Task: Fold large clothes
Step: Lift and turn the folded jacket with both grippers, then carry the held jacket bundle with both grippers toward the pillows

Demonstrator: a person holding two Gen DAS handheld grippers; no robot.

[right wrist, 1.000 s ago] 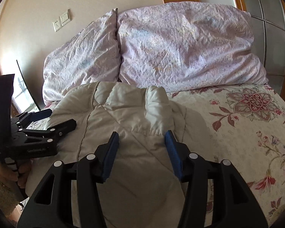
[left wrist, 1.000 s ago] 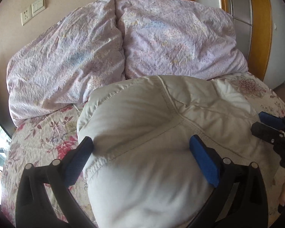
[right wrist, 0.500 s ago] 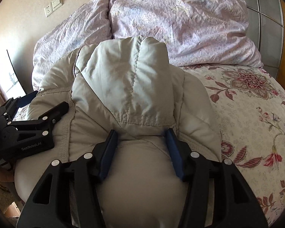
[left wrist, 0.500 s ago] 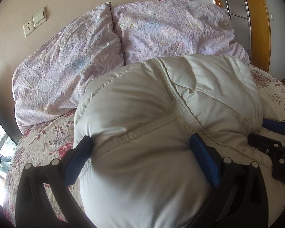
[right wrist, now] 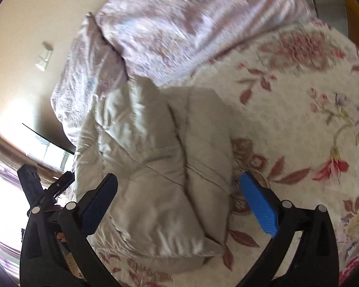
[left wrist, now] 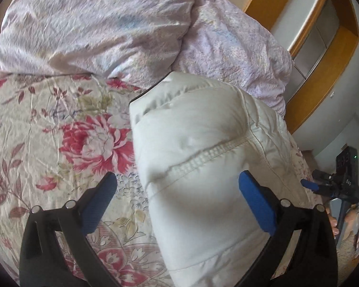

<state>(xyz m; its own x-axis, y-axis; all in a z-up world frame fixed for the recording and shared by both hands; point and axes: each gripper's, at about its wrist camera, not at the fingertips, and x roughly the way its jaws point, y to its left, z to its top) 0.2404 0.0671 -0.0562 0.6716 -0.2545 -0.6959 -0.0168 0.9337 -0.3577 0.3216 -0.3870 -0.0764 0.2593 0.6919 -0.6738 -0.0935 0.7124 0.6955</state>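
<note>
You have let go: both hand-held grippers (left wrist: 177, 199) (right wrist: 179, 199) now stand apart above the jacket (left wrist: 203, 167), folded below the pillows (left wrist: 107, 28).

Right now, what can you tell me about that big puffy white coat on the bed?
The puffy coat is off-white, quilted and padded, with stitched seams and a gathered ribbed band. It lies folded into a thick bundle on the flowery bedspread, its far end near the lilac pillows. Both grippers, left and right, are open around it, not pinching it.
</note>
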